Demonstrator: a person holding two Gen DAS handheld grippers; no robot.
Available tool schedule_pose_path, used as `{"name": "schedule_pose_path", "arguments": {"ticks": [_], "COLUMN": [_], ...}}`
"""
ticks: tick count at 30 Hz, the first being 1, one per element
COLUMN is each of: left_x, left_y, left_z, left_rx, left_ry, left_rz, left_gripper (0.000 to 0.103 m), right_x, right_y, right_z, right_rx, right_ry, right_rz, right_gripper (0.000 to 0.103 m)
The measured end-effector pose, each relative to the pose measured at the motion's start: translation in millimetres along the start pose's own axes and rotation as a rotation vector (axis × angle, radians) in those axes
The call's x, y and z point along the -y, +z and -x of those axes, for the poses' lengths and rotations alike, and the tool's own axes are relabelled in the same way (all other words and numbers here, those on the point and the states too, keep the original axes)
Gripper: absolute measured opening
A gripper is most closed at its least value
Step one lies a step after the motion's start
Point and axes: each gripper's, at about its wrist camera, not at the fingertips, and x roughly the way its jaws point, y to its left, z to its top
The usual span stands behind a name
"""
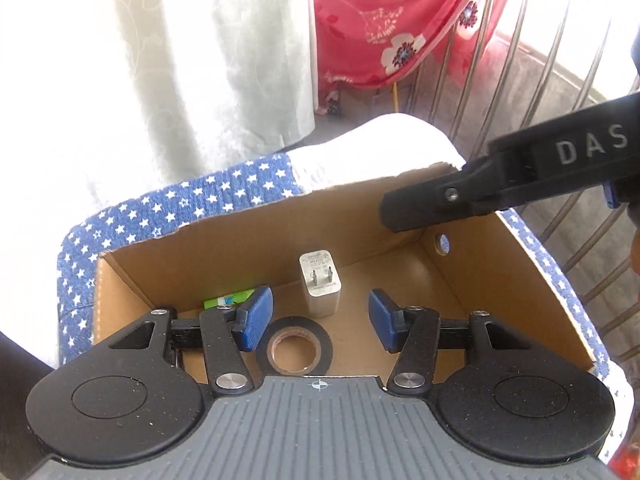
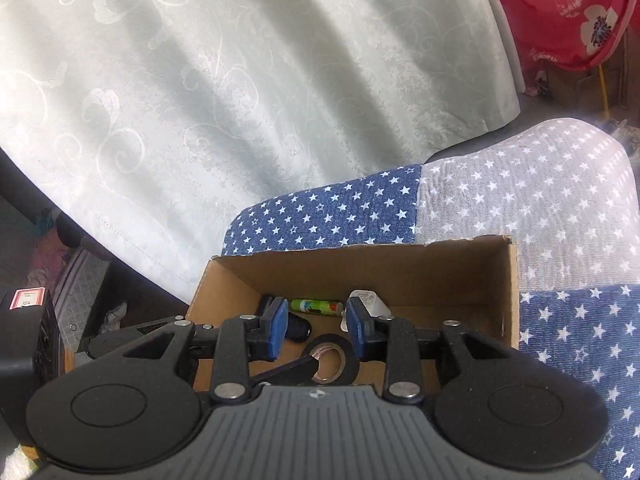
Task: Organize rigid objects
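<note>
An open cardboard box (image 1: 224, 248) sits on a star-print cloth. Inside it stand a white charger plug (image 1: 320, 286), prongs facing me, a black tape roll (image 1: 325, 347) lying flat and a green tube (image 1: 228, 301). My left gripper (image 1: 320, 318) hovers over the tape roll, open, with nothing between its blue pads. One finger of the right gripper (image 1: 420, 208) reaches over the box's far right corner. In the right wrist view, my right gripper (image 2: 317, 328) is open and empty above the box (image 2: 360, 268), over the tape roll (image 2: 349, 368), green tube (image 2: 316, 305), charger (image 2: 370, 300) and a small black object (image 2: 298, 328).
Blue and white star-print cloth (image 2: 560, 340) covers the surface around the box. A pale curtain (image 2: 240, 80) hangs behind, with red floral fabric (image 1: 380, 20) and metal rails (image 1: 560, 80) to the right. Dark clutter (image 2: 32, 340) lies at the left.
</note>
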Motion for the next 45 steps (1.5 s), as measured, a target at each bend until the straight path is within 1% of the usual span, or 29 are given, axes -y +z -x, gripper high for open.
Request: {"name": "schedule_pose_path", "arguments": {"ticks": [2,3,4,5,6,7,8,9,11,13,14,15,18,19,21,23,25,29,31,37,39,43,45], "left_x": [-9,-39,-45,-36,-36,-39,-40,-39,-34,-30,-27,-25,-18,-16,-12,-4,3,18,20,20,20,19,17], "left_y": [-18,-36,-43,-42,-48,-57,-63,-66,-89,-108,-118,-128,-157,-164,-176,-185,-189,-195,-194,-191,-190,-189,-187], "left_z": [30,51,62,70,88,100,107,104,124,127,128,127,142,142,140,132,121,94,85,69,65,60,58], "left_rx": [0.054,0.082,0.108,0.133,0.168,0.196,0.217,0.238,0.276,0.292,0.3,0.303,0.318,0.32,0.314,0.293,0.283,0.284,0.286,0.288,0.289,0.283,0.276], "left_ry": [-0.014,-0.023,-0.031,-0.039,-0.052,-0.068,-0.082,-0.096,-0.104,-0.098,-0.091,-0.087,-0.076,-0.077,-0.087,-0.1,-0.084,-0.019,-0.01,-0.025,-0.023,-0.025,-0.029], "left_rz": [-0.007,-0.005,-0.005,-0.007,-0.006,-0.013,-0.02,-0.028,-0.054,-0.08,-0.089,-0.098,-0.124,-0.131,-0.12,-0.126,-0.136,-0.166,-0.162,-0.132,-0.131,-0.119,-0.105], "left_gripper": [0.054,0.054,0.055,0.055,0.055,0.056,0.058,0.061,0.063,0.065,0.065,0.068,0.073,0.074,0.075,0.075,0.075,0.075,0.074,0.074,0.071,0.069,0.066], "right_x": [-7,-10,-15,-19,-24,-27,-30,-33,-37,-40,-40,-41,-40,-39,-37,-36,-38,-44,-48,-65,-68,-72,-72], "right_y": [-15,-23,-33,-43,-55,-67,-78,-89,-113,-135,-142,-153,-179,-187,-197,-206,-212,-217,-215,-211,-208,-202,-199], "right_z": [32,45,61,74,88,98,107,113,123,127,127,126,122,119,110,99,89,70,64,49,43,31,26], "right_rx": [0.064,0.092,0.128,0.156,0.189,0.213,0.234,0.249,0.277,0.302,0.31,0.317,0.332,0.332,0.321,0.297,0.277,0.219,0.203,0.184,0.17,0.137,0.121], "right_ry": [0.025,0.033,0.042,0.047,0.052,0.057,0.064,0.074,0.1,0.121,0.127,0.133,0.128,0.128,0.136,0.135,0.114,0.079,0.06,-0.039,-0.066,-0.101,-0.11], "right_rz": [0.009,0.013,0.022,0.03,0.038,0.048,0.057,0.063,0.059,0.051,0.046,0.042,0.024,0.015,-0.005,-0.014,-0.008,0.012,0.036,0.149,0.178,0.212,0.218], "right_gripper": [0.035,0.037,0.038,0.043,0.048,0.051,0.056,0.06,0.065,0.067,0.069,0.072,0.075,0.077,0.087,0.091,0.091,0.091,0.091,0.092,0.091,0.091,0.091]}}
